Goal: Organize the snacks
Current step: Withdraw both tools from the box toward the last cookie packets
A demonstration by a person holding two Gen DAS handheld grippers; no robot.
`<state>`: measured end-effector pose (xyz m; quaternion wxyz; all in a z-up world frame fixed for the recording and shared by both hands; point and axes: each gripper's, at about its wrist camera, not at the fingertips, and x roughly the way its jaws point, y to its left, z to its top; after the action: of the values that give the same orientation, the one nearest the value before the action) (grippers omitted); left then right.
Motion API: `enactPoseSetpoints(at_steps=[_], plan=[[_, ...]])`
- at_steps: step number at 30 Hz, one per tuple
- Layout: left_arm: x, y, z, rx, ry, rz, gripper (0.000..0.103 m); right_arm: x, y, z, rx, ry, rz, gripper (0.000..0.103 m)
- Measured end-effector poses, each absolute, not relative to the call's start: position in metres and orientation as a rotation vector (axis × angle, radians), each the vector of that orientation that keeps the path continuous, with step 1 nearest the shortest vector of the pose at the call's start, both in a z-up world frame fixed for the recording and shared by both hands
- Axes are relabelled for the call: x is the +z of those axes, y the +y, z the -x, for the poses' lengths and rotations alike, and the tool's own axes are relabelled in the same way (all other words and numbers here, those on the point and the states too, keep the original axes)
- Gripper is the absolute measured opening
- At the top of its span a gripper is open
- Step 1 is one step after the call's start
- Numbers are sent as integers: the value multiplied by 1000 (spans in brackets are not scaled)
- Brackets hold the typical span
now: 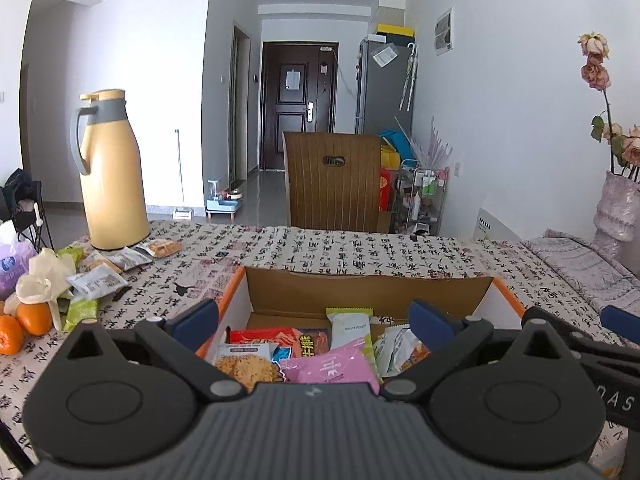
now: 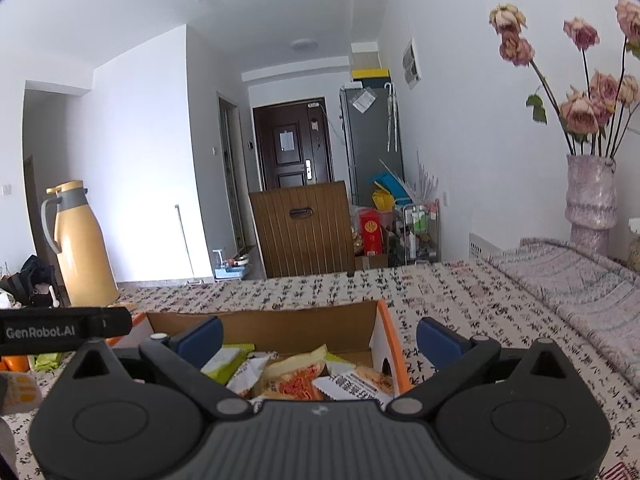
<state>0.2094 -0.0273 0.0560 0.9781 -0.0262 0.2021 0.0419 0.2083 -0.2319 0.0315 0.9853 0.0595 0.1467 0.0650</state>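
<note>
Tongs L [image 1: 314, 322] + R [image 2: 320, 340] agape over snack box [image 1: 360, 284]

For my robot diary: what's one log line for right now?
left hand-held gripper open | right hand-held gripper open | box holds snacks | loose packets beside thermos

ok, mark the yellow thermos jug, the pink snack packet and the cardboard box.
yellow thermos jug [image 1: 112, 184]: left wrist view, middle of its body.
pink snack packet [image 1: 332, 366]: left wrist view, centre of wrapper.
open cardboard box [image 1: 368, 292]: left wrist view, inner back wall.
</note>
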Motion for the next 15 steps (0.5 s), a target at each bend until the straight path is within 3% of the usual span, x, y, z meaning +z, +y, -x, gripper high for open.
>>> enactPoseSetpoints(at_steps=[15], plan=[[50,-13,-162,86,439,53,103,36,-223,-162,159,320,-79,103]])
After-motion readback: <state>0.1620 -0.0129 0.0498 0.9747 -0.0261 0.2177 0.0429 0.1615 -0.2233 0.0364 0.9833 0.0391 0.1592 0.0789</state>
